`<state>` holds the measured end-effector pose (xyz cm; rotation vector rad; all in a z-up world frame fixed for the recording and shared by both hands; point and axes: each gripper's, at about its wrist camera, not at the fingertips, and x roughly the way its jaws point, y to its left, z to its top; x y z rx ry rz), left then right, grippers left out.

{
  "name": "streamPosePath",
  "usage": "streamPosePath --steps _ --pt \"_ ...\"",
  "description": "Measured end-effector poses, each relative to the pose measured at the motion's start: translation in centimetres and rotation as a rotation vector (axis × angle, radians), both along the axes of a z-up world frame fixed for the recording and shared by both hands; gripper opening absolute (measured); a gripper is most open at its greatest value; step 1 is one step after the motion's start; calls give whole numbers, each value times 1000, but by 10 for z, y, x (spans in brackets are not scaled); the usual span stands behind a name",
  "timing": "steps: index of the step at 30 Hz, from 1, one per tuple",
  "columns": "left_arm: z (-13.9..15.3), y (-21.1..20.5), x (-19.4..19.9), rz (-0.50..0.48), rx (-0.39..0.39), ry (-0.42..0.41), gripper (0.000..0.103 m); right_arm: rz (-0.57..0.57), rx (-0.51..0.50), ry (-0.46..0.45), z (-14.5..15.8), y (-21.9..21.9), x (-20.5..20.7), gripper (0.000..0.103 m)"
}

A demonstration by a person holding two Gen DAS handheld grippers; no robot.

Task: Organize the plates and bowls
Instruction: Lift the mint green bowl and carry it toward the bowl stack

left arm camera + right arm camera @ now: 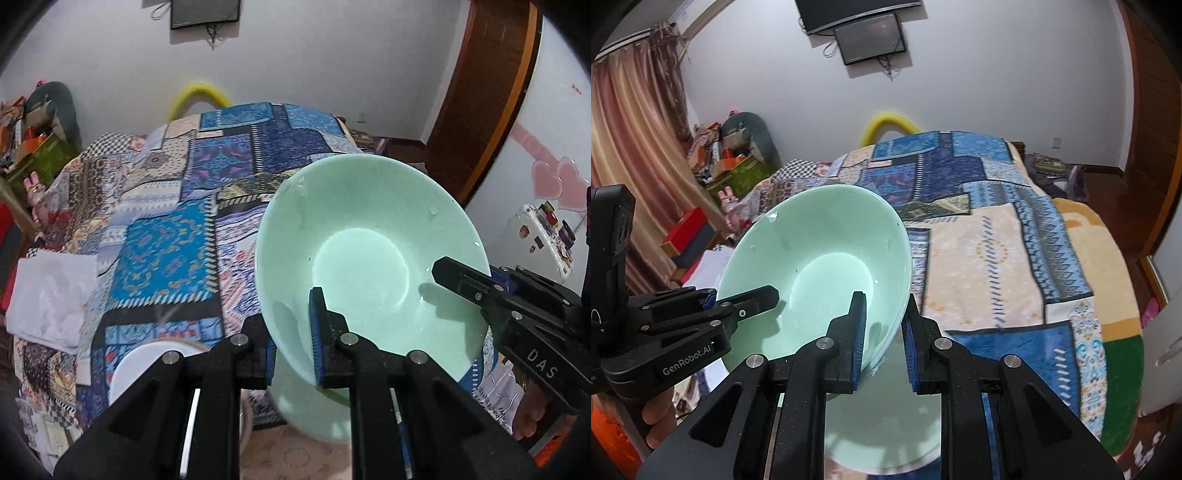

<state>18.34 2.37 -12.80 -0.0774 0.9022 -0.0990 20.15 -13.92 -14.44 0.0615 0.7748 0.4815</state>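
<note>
A pale green bowl (369, 258) is held tilted in the air by both grippers. My left gripper (293, 343) is shut on its near-left rim, one blue pad inside and one outside. My right gripper (884, 339) is shut on its right rim and shows in the left wrist view (458, 277) at the bowl's right side. My left gripper shows in the right wrist view (753, 299) at the bowl's left rim. A second pale green dish (882, 432) lies below the held bowl. A white plate (147, 365) lies lower left.
A patchwork blue blanket (997, 240) covers the bed behind the bowl. A white cloth (51, 291) lies on its left edge. Boxes and clutter (727, 162) stand at the far left. A wooden door frame (491, 92) is at the right.
</note>
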Motion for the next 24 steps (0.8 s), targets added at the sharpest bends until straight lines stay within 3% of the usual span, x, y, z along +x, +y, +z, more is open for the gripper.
streamPosePath --steps 24 --pt "-30 112 -66 172 -6 49 15 179 10 68 -29 103 -33 17"
